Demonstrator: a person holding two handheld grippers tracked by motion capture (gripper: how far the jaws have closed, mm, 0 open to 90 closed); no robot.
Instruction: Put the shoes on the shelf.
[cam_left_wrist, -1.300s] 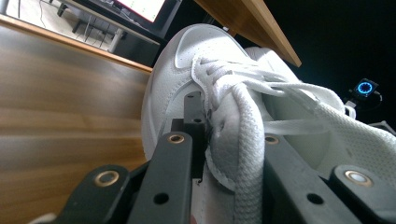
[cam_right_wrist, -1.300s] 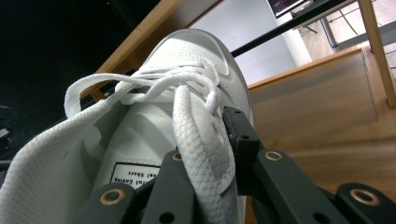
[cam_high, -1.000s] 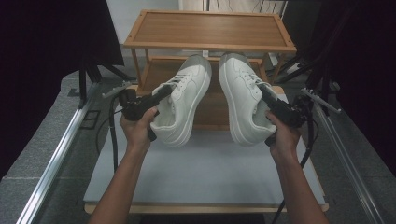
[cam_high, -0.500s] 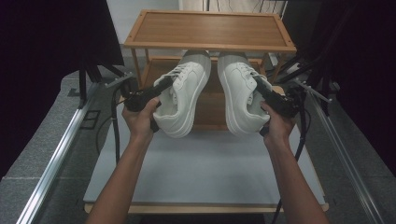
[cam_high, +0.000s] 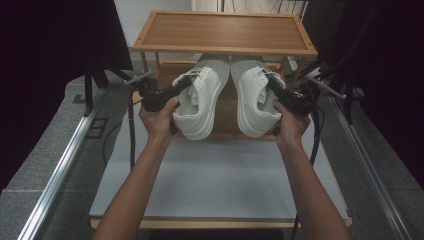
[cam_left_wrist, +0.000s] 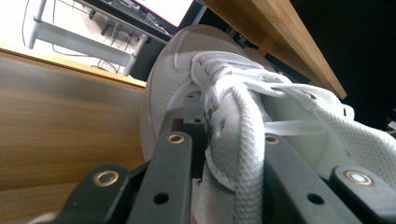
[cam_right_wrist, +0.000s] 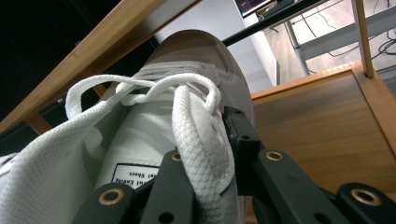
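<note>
Label inside right shoe (cam_right_wrist: 135, 173), lower centre of right gripper view: printed text upside down, second line reading "Shoes"; remainder too small to read. No brand mark legible elsewhere.

Left gripper (cam_high: 186, 85), centre left of high view: jaws narrowed and clamped on laced collar edge of left shoe (cam_high: 197, 102); lace (cam_left_wrist: 243, 140) pinched between jaws in left gripper view.

Right gripper (cam_high: 266, 83), centre right of high view: jaws likewise clamped on collar edge and lace (cam_right_wrist: 196, 140) of right shoe.

Both white shoes held off table (cam_high: 220, 185), side by side, toes pointing under top board of wooden shelf (cam_high: 225, 31), above lower board.
</note>
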